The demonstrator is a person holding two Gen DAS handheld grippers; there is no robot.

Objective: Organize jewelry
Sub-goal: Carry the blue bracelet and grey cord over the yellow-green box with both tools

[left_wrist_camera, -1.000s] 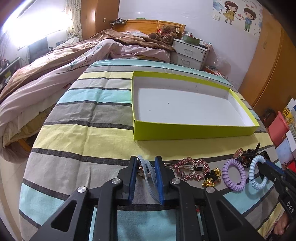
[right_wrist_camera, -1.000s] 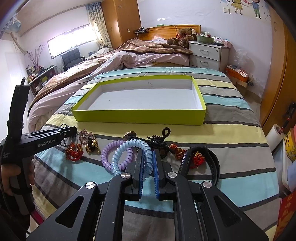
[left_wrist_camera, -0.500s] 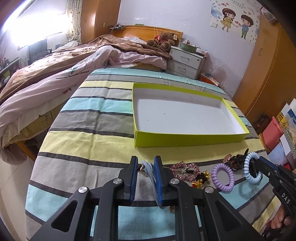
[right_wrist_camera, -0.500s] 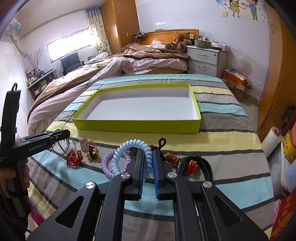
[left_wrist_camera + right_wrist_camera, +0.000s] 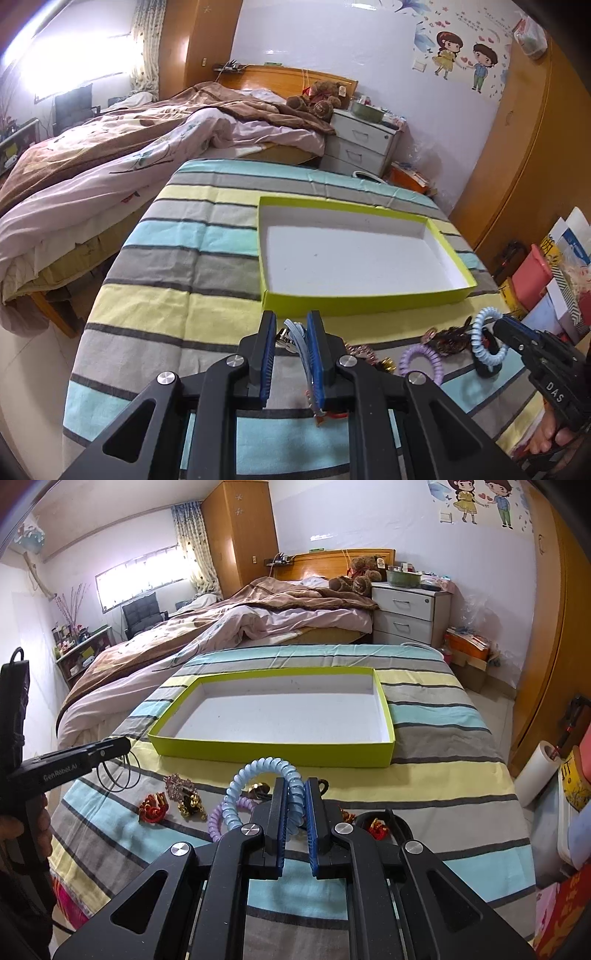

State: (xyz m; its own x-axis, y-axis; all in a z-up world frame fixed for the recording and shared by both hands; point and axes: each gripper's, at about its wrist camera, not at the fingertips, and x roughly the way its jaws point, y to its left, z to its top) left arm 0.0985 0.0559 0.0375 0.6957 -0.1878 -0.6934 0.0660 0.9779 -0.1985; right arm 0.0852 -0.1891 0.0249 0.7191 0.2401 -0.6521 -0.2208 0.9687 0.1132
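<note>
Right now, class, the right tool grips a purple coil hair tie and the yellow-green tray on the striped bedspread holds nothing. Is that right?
One detail is wrong. The coil hair tie in the right tool is light blue, as the right wrist view shows; the purple one lies on the striped bedspread. The yellow-green tray does hold nothing.
</note>
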